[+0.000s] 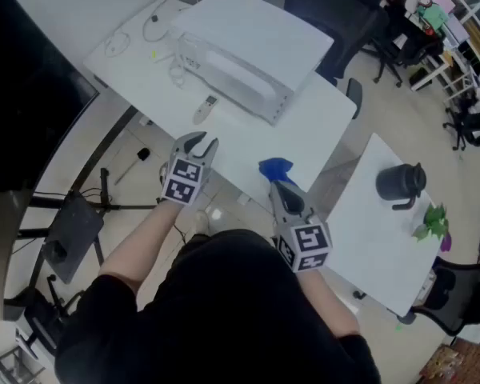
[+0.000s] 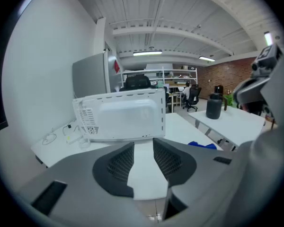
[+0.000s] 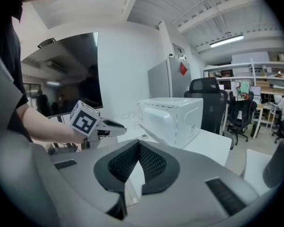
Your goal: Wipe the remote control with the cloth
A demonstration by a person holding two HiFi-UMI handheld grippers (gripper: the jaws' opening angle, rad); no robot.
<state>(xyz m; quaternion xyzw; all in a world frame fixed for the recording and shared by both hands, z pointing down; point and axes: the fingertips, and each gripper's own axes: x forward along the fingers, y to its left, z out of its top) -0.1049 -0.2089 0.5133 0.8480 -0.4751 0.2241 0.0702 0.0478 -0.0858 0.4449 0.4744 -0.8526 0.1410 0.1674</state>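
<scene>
Your left gripper (image 1: 198, 144) holds its jaws apart and empty near the slim grey remote control (image 1: 206, 109), your right gripper (image 1: 274, 186) closed and empty beside the crumpled blue cloth (image 1: 276, 167).

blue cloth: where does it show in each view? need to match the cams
Head view: the blue cloth lies at centre, near the front edge of the white table.
Left gripper view: right of centre and low, on that same table.
Right gripper view: not in it.
Shared landmark: the white microwave, which shows in all three views.
</scene>
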